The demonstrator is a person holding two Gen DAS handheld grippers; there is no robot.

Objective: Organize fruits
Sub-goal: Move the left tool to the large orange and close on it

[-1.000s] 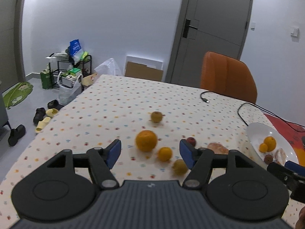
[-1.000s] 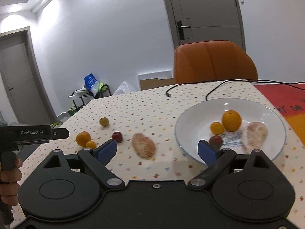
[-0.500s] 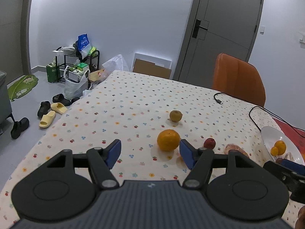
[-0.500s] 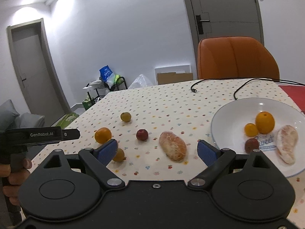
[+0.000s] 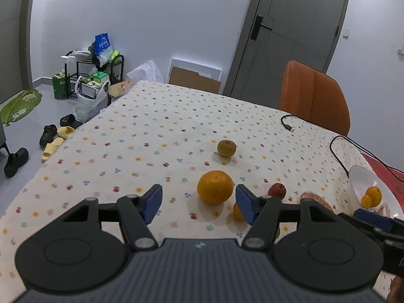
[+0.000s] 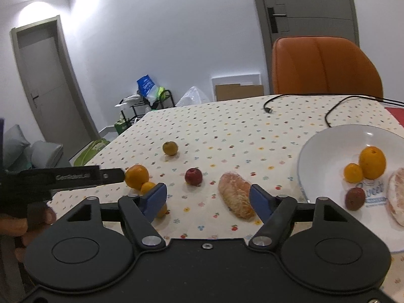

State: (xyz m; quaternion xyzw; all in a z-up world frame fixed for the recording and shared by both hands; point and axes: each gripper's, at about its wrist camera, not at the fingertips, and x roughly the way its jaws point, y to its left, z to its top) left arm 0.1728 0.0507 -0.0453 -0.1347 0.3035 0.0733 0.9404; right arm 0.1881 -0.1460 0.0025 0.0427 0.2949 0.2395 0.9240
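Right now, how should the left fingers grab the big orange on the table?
Grip the big orange across its round middle, coming level from the near side. The small orange touches its near right, so the right finger must slip between them.

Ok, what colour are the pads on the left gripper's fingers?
Blue pads on black fingers, seen best in the left wrist view.

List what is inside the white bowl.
In the white bowl: an orange, a small mandarin, a dark red fruit and a peeled citrus piece, partly cut off by the frame edge.
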